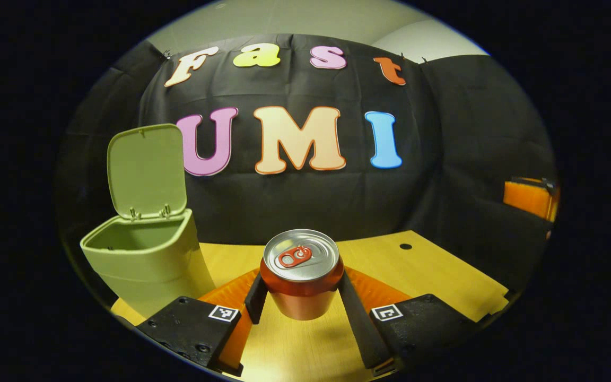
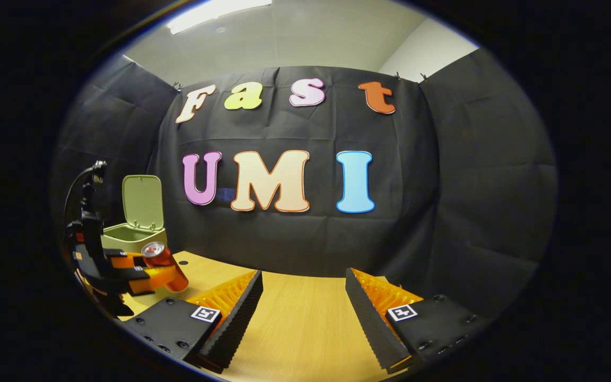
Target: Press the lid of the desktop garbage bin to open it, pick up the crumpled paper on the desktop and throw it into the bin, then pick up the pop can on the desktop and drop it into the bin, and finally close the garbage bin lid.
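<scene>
The left gripper (image 1: 301,297) clamps the can (image 1: 301,273) above the table (image 1: 433,270), right of the open bin (image 1: 146,260). The right gripper (image 2: 304,307) gapes empty; paper perhaps inside the bin.

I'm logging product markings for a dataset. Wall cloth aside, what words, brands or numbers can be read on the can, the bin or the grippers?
Pop can: no text readable; plain top with a pull tab.
Garbage bin: none.
Left gripper: square markers with block patterns, no words.
Right gripper: the same kind of marker, no words.
</scene>
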A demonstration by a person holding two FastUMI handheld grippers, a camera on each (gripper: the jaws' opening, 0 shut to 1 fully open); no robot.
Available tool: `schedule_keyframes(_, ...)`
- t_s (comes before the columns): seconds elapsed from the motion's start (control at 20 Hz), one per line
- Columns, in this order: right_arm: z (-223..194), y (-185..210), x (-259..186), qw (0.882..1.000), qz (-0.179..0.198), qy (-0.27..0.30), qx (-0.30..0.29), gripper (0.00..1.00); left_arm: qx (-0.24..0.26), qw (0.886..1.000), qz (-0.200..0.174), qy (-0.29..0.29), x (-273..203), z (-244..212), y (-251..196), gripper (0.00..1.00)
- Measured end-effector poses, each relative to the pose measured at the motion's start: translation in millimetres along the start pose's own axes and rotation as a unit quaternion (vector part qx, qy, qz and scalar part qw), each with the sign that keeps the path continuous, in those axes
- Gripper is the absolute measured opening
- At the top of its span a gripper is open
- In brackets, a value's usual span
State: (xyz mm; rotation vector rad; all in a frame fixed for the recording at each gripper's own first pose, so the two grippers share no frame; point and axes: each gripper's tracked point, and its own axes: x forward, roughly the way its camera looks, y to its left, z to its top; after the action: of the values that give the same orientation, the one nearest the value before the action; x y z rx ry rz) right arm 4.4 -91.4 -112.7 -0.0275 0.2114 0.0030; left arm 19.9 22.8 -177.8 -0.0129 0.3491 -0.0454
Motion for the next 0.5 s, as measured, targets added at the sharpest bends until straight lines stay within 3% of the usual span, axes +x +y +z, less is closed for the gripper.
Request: schedule_keyframes(0.5, 3.9, -0.5, 5.7, 1.000, -0.015, -0.005, 0.013, 0.98, 0.019, 0.994, 0.092, -0.053, 14.0, 75.0, 100.5, 0.75)
